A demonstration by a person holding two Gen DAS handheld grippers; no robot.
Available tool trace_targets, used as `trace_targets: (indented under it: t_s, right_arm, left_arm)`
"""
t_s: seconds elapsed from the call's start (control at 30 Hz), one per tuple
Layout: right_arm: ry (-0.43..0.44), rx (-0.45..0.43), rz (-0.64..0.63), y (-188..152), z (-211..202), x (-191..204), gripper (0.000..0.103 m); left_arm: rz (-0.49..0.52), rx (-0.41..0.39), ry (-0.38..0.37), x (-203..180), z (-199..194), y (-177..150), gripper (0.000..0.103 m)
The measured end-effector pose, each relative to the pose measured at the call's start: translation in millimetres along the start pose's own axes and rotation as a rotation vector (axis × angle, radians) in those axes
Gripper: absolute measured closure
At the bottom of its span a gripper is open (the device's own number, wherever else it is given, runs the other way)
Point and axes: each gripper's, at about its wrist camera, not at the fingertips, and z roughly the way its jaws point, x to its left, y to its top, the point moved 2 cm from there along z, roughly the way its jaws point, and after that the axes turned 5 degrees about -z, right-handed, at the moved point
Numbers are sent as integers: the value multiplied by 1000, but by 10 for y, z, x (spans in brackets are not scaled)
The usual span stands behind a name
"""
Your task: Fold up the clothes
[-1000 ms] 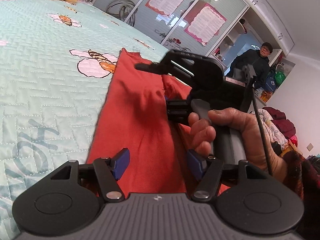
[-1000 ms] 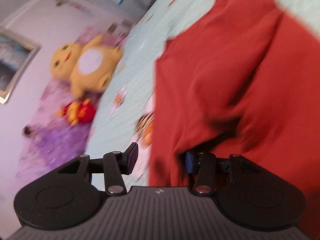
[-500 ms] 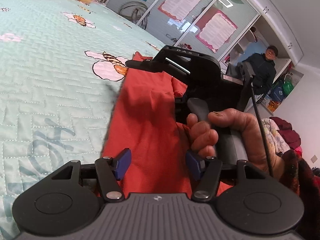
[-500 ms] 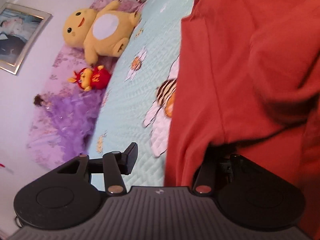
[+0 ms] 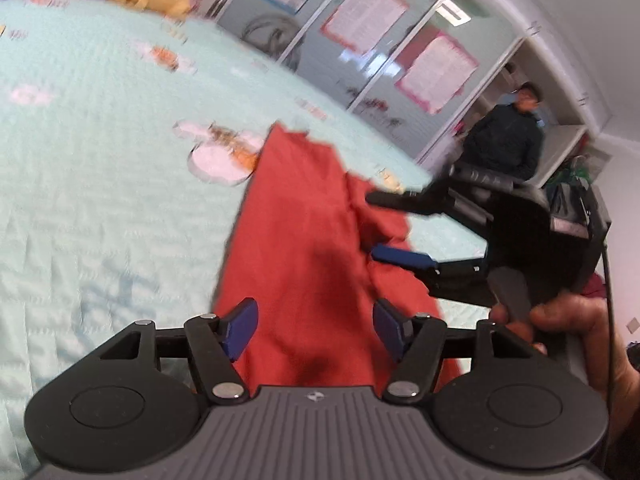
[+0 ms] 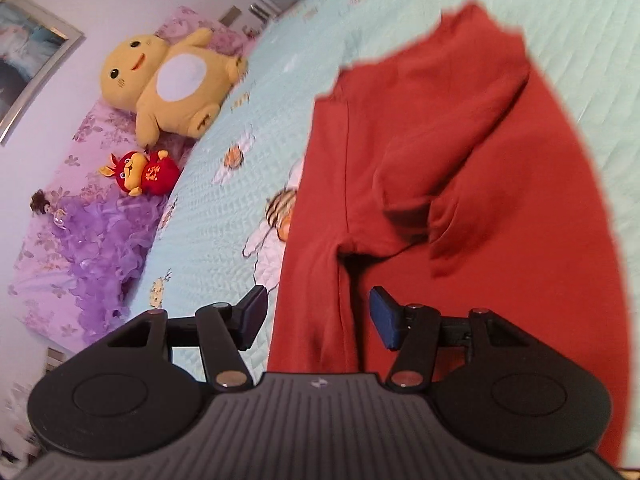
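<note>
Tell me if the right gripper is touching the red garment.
Cannot tell. In the right wrist view the right gripper is open over the red garment with nothing pinched, but neither view plainly shows a gap or contact.

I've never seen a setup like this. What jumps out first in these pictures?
The red garment dominates, spread in rumpled folds across a pale green quilted bedspread. Both grippers, left gripper and right gripper, hang open over it. A big yellow plush toy sits at the bed's far end.
</note>
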Motion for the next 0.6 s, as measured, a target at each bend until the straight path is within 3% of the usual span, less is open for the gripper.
trace_targets:
  t_s: [0.17,0.3,0.37,0.53,0.57,0.6]
  right_arm:
    - [-213,-225,-87,174,-289,24,46]
    - [-410,-276,-209,496,-111,-47,46]
    - [-429,-249,-279,612,56,-21,46]
    - [-317,-189,-366,866,603,189,49]
    - [-291,-174,-367,947,738,210,55]
    - [-282,-153,-364,1054,893,234,74]
  left_arm:
    - [54,45,-50,-85,87,-68,32]
    - [101,100,-76,-144,192,-149,31]
    - [65,125,-61,-71,260,-161,31]
    - [78,117,-63,-85,252,-186,29]
    - [77,118,-64,-72,249,-182,29]
    - [74,118,-65,-66,247,-182,29]
